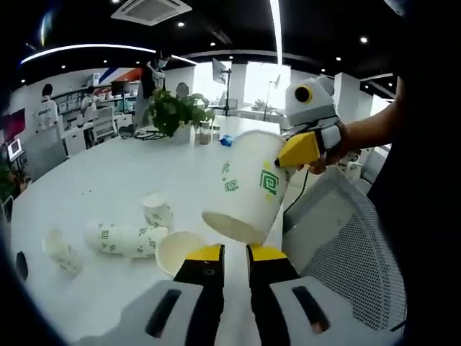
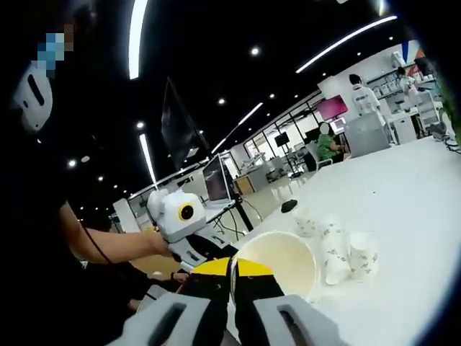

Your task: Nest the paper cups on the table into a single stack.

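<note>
At the bottom of the left gripper view, the left hand-held gripper (image 1: 229, 252) rises with its yellow-tipped black jaws nearly together and nothing between them. Just beyond its tips a paper cup on its side (image 1: 175, 250) lies on the white tabletop (image 1: 94, 180), its open mouth facing the camera. To the left of it lies a nested stack of cups (image 1: 128, 240) on its side, white with green square marks. A small cup (image 1: 157, 210) stands mouth-down just behind the stack, and another small cup (image 1: 62, 250) lies tilted further left, near the tabletop edge.

Above these, in the air, the right hand-held gripper (image 1: 294, 153) comes in from the right, its yellow jaws clamped on the rim of a large paper cup (image 1: 248, 186). This cup hangs tilted with its open mouth down and toward the camera. A person's hand (image 1: 338, 144) grips the tool, and a mesh chair back (image 1: 346, 245) sits below it at the right.

In the right gripper view, the right hand-held gripper (image 2: 232, 270) is closed on the rim of the large paper cup (image 2: 281, 263), whose pale inside faces the camera. Beyond it three patterned cups (image 2: 338, 249) cluster on the tabletop (image 2: 403, 194). The left hand-held gripper (image 2: 198, 252) shows at left, held by a bare forearm.

Farther off, a potted plant (image 1: 173, 112) stands on the tabletop, and people sit at desks in an open office.
</note>
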Available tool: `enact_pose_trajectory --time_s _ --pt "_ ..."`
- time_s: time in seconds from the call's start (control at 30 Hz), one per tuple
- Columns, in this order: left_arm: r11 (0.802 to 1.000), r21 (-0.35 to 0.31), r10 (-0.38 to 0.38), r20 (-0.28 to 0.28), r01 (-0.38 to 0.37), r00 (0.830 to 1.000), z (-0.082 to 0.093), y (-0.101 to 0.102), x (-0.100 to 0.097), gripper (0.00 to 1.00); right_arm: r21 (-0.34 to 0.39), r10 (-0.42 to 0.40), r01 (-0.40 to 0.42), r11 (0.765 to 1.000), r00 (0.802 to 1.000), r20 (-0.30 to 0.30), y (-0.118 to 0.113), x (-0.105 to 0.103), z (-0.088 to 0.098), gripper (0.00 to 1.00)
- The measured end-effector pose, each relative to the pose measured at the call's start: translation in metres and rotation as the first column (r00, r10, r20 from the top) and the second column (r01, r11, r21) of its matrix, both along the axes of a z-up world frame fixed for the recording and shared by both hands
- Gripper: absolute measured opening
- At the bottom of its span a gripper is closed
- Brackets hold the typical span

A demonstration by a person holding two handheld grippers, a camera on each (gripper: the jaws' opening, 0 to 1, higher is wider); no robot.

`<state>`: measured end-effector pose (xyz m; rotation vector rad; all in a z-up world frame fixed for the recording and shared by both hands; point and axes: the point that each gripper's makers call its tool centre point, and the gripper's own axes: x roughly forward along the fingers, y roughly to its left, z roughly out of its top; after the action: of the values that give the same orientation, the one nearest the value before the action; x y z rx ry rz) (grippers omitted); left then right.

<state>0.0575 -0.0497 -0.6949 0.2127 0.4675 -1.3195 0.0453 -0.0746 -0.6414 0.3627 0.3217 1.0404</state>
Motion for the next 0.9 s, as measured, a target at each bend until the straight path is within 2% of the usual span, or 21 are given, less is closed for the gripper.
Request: enact_pose_trajectory --time_s 0.23,0.9 --pt "1.000 -0.006 0.023 -0.011 -0.023 1.000 -0.004 0.004 -0.001 0.17 -0.008 -0.018 0.018 1.000 1.000 0.012 -0.004 0.006 0.002 0.00" --pt "0.990 -0.065 0.124 0.024 -0.122 0.992 -0.001 0.013 0.002 0.52 -0.113 0.004 0.002 0.994 0.998 0.058 -0.005 0.027 -0.003 0.00"
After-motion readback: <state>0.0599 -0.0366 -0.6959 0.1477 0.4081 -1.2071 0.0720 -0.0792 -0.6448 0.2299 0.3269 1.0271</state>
